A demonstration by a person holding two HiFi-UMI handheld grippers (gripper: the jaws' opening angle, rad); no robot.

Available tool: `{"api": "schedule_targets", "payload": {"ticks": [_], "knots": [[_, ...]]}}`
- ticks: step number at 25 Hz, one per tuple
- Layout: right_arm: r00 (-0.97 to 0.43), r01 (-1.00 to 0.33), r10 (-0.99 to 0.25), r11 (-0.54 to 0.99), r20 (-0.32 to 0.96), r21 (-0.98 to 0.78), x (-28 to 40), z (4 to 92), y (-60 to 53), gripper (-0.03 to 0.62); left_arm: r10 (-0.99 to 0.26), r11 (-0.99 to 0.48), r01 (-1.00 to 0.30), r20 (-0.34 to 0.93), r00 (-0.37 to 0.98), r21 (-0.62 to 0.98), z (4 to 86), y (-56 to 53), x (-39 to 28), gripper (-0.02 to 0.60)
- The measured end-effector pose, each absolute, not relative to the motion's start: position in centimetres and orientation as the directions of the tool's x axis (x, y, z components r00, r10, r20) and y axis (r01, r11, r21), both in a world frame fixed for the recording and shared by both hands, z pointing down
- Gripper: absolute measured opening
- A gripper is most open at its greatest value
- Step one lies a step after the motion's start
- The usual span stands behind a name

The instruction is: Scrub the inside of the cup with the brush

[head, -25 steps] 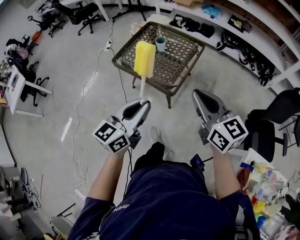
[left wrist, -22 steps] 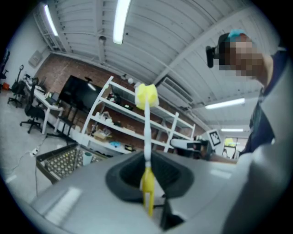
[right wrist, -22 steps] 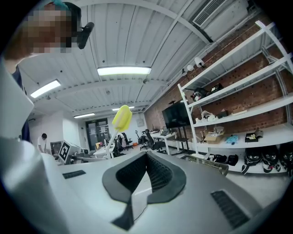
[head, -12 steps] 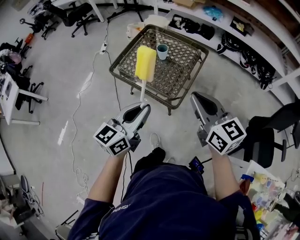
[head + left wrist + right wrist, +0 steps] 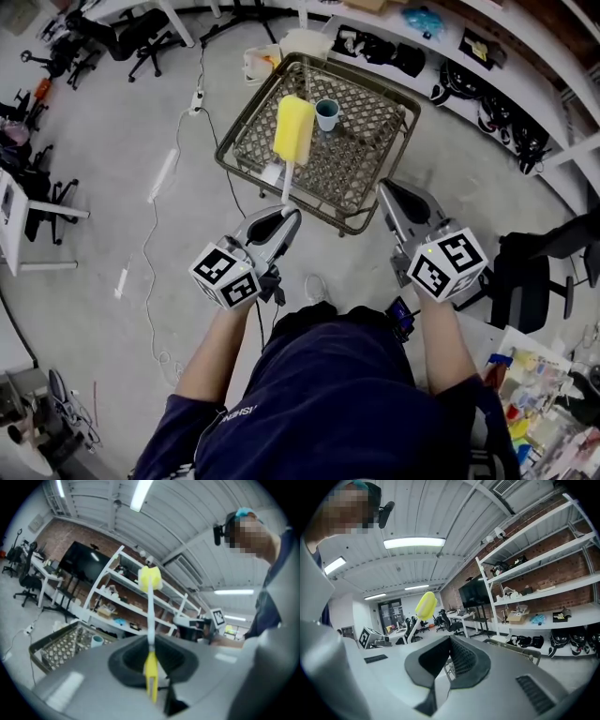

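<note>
Cup [image 5: 327, 113] on lattice table [image 5: 367, 142], shelves [image 5: 441, 67] behind

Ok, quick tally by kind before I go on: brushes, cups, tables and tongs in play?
brush: 1
cup: 1
wicker table: 1
tongs: 2 (left tongs shut on the brush handle, right tongs shut and empty)
Total: 5
</note>
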State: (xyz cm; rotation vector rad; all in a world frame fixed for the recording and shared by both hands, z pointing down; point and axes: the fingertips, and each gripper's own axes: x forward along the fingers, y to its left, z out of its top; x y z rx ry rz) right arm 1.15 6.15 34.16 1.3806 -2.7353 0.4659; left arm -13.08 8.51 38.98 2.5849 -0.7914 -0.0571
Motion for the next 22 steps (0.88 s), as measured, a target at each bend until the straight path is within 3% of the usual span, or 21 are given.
{"api": "schedule_targets", "payload": {"ticks": [22], "knots": [[-0.632,-0.773,-0.740,0.584,0.230,-0.248,1.2,40.0,-5.8,0.005,-0.561,-0.670,-0.568,0.175,0.809,0.477,44.4,-0.8,-12.3,0.038]]}}
